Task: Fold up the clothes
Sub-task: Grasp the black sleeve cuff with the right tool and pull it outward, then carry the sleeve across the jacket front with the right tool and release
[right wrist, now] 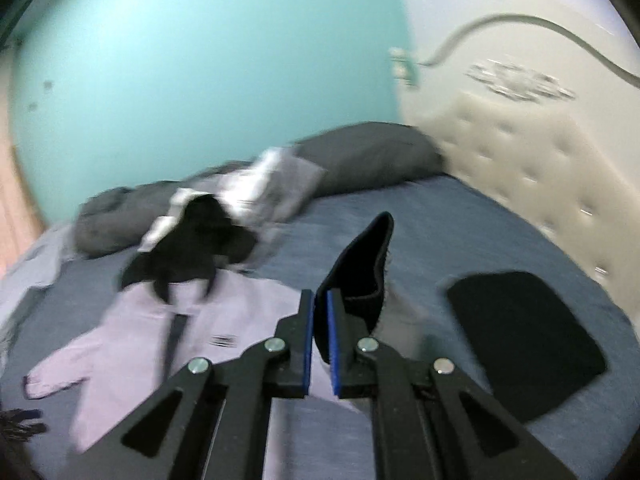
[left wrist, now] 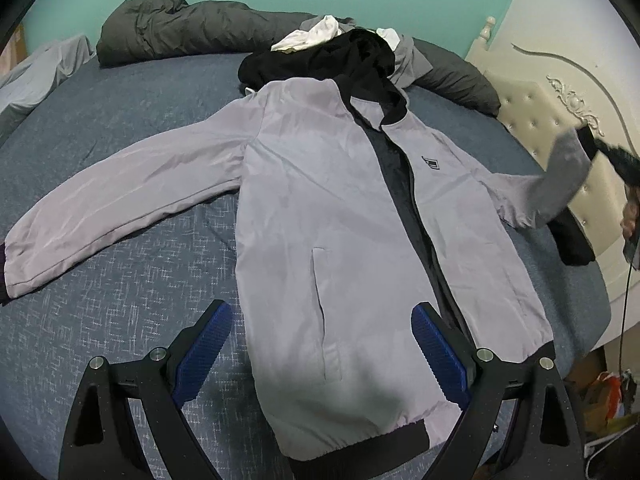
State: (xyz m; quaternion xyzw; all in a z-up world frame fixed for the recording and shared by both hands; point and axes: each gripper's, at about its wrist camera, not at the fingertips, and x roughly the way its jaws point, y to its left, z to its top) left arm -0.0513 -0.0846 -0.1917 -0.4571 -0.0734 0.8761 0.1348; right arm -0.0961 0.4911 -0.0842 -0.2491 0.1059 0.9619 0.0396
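One sleeve up, fold begun

Two grippers work a jacket (left wrist: 320,208) spread flat mid-bed (left wrist: 120,272). Right gripper (right wrist: 320,336) pinches the black cuff (right wrist: 360,272), lifted at three o'clock. Left gripper (left wrist: 320,348) hovers wide, empty, over the hem at six. Next, I'd say: carry that sleeve across the chest.

One pale lilac zip-front jacket (left wrist: 320,208) with black collar, cuffs and hem — two sleeves, one small dark chest patch (left wrist: 431,165).

One flat black folded cloth (right wrist: 528,344) on the blue bed cover.

One heap of unsorted clothes (left wrist: 340,52) — black, white and grey pieces; the number of pieces cannot be told.

One dark grey quilt (left wrist: 168,28) bunched along the far edge.

One blue bed (left wrist: 120,280); one cream tufted headboard (left wrist: 532,108).

Two black grippers with blue pads — left gripper (left wrist: 320,348), right gripper (right wrist: 320,312).
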